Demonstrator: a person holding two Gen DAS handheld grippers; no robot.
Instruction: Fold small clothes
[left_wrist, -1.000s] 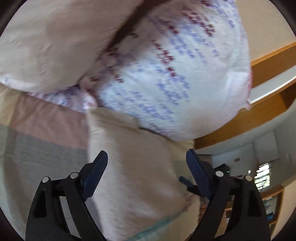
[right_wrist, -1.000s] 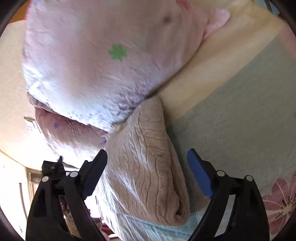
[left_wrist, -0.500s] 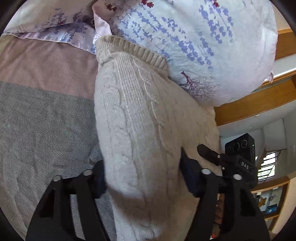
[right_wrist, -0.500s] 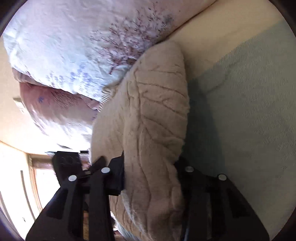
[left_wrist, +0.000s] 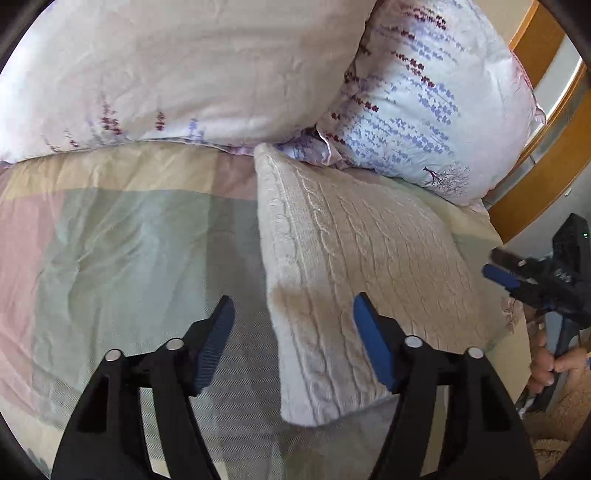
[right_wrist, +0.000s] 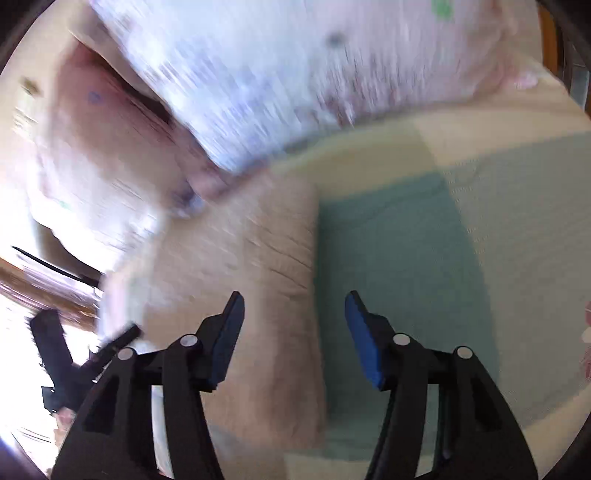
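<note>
**Sweater folded and set down by the pillows**

We hold both tongs with their jaws spread wide and nothing between them. Our left gripper (left_wrist: 291, 339) hangs just above the near left edge of the cream cable-knit sweater (left_wrist: 354, 266), one finger over the bedspread (left_wrist: 122, 251) and the other over the knit. Our right gripper (right_wrist: 293, 334) straddles the sweater's (right_wrist: 243, 295) other edge in the same way; that view is smeared by motion, so we cannot read fine detail there.

The sweater lies on the bedspread as a compact, thick rectangle, its far end touching the floral pillow (left_wrist: 424, 110), with a second pillow (left_wrist: 177, 70) beside it. No sleeve or hem sticks out that we can see.

We judge this garment's folding essentially finished and released. What may remain is a light tidy of the edges, or moving to another piece; no other clothing shows in either view.
</note>
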